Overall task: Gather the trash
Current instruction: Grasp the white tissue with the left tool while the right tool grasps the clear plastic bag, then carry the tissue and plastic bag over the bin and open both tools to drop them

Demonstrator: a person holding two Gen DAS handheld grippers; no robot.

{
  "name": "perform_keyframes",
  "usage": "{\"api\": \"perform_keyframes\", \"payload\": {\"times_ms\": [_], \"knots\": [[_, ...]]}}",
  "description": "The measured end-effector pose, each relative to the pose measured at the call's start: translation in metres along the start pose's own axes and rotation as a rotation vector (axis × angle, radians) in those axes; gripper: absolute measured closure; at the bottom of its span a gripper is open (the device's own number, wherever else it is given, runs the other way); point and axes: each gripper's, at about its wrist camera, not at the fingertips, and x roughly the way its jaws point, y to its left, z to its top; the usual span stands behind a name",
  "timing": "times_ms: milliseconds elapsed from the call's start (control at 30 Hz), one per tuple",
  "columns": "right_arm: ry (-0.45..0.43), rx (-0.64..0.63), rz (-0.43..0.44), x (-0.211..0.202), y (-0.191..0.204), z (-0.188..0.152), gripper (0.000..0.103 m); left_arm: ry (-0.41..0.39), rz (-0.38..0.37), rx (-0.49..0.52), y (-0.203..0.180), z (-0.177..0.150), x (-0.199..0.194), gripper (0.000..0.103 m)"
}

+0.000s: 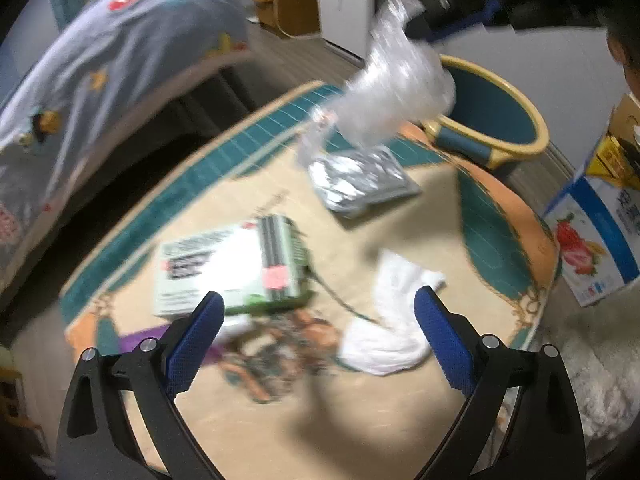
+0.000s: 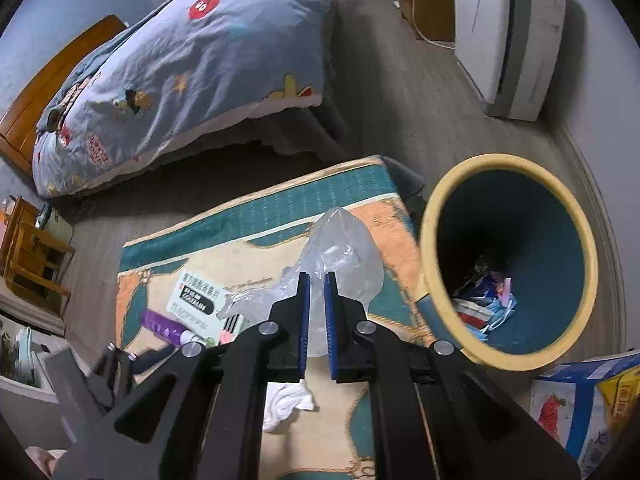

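My right gripper (image 2: 316,280) is shut on a clear plastic bag (image 2: 340,256) and holds it above the rug, left of the teal bin with a yellow rim (image 2: 430,216). In the left wrist view the bag (image 1: 396,92) hangs in the air in front of the bin (image 1: 536,120). My left gripper (image 1: 320,304) is open and empty above the rug. Between and beyond its fingers lie a white crumpled tissue (image 1: 388,320), a green-white box (image 1: 232,268) and a silver foil pouch (image 1: 360,180).
A patterned rug (image 2: 260,208) covers the floor by a bed with a blue quilt (image 2: 180,72). A fruit-printed carton (image 2: 576,404) stands right of the bin. A purple tube (image 2: 164,326) lies near the box (image 2: 200,300). The bin holds trash (image 2: 484,300).
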Motion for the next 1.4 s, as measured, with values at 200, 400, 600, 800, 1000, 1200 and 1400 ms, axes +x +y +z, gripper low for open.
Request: {"api": "perform_keyframes", "payload": {"times_ms": [200, 400, 600, 800, 1000, 1200, 1400], "knots": [[0.003, 0.015, -0.004, 0.0, -0.017, 0.003, 0.096, 0.093, -0.087, 0.06, -0.028, -0.004, 0.026, 0.029], [-0.003, 0.007, 0.0, -0.002, -0.025, 0.006, 0.096, 0.176, -0.101, 0.11, -0.044, -0.012, 0.045, 0.051], [-0.007, 0.005, 0.008, -0.005, -0.03, 0.007, 0.096, 0.193, -0.087, 0.106, -0.045, -0.009, 0.049, 0.082], [-0.018, 0.012, 0.013, -0.009, -0.034, 0.009, 0.096, 0.129, -0.051, 0.076, -0.034, 0.006, 0.033, 0.086], [-0.032, 0.013, 0.014, -0.015, -0.037, 0.01, 0.096, 0.016, 0.006, 0.029, -0.021, 0.033, 0.005, 0.086], [-0.054, 0.01, -0.004, -0.022, -0.044, 0.011, 0.096, -0.089, 0.047, -0.01, -0.011, 0.062, -0.02, 0.086], [-0.066, 0.041, -0.013, -0.028, -0.064, 0.014, 0.096, -0.153, 0.061, -0.034, -0.01, 0.083, -0.032, 0.086]]}}
